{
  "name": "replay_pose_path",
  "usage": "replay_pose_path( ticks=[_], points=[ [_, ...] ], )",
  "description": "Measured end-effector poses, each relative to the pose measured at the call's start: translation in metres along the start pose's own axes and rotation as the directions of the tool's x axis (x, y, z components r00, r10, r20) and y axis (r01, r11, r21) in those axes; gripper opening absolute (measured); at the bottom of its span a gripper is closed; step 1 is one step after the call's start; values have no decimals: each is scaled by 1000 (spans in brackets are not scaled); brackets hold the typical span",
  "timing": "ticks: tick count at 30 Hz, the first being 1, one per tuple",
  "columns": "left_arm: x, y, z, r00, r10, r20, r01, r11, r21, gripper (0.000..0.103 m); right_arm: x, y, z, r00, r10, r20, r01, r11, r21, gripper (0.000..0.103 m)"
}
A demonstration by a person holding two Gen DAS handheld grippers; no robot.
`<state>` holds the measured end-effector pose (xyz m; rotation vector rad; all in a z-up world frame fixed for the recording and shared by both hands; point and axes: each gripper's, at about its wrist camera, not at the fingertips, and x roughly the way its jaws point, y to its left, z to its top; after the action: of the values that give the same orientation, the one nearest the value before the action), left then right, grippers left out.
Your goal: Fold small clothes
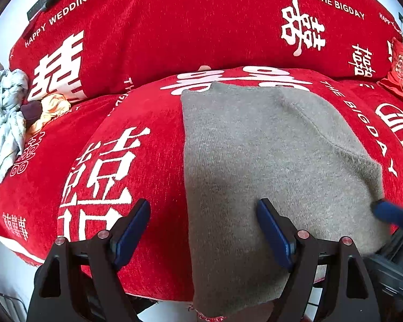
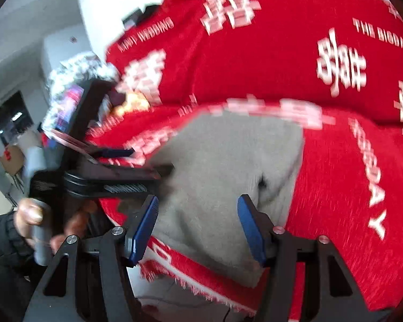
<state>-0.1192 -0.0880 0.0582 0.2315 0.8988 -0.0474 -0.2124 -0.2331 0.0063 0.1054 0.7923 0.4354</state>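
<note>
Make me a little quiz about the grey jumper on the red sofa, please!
1. True or false: the grey jumper lies flat on the red cover.
2. What English words are printed on the sofa back? A) HAPPY WEDDING B) GOOD NIGHT C) SWEET HOME
3. Are the left tongs gripping the jumper?

Key:
1. True.
2. A.
3. No. They stand open above it, nothing pinched. The right tongs stand open above it too.

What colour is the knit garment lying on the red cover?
Plain grey; the knit garment shows best in the left wrist view, sharp and unblurred.
</note>
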Motion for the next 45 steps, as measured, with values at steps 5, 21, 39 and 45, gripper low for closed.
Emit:
replay_pose_path(
  ticks=[5,21,39,45],
  points=[
    [-22,-4,-8,999,-28,41,27,1000,16,82,-6,3,-3,999,-30,-12,30,1000,2,65],
    [-61,-15,-24,988,-7,152,6,1000,9,83,-32,51,21,940,-342,9,340,931,-133,78],
    [-72,-7,-39,982,32,188,-25,999,-43,83,-36,57,18,926,-375,34,377,922,-88,78],
    [-74,-3,-41,981,50,189,-41,998,-53,83,-37,59,17,923,-383,33,384,919,-93,78]
  ],
)
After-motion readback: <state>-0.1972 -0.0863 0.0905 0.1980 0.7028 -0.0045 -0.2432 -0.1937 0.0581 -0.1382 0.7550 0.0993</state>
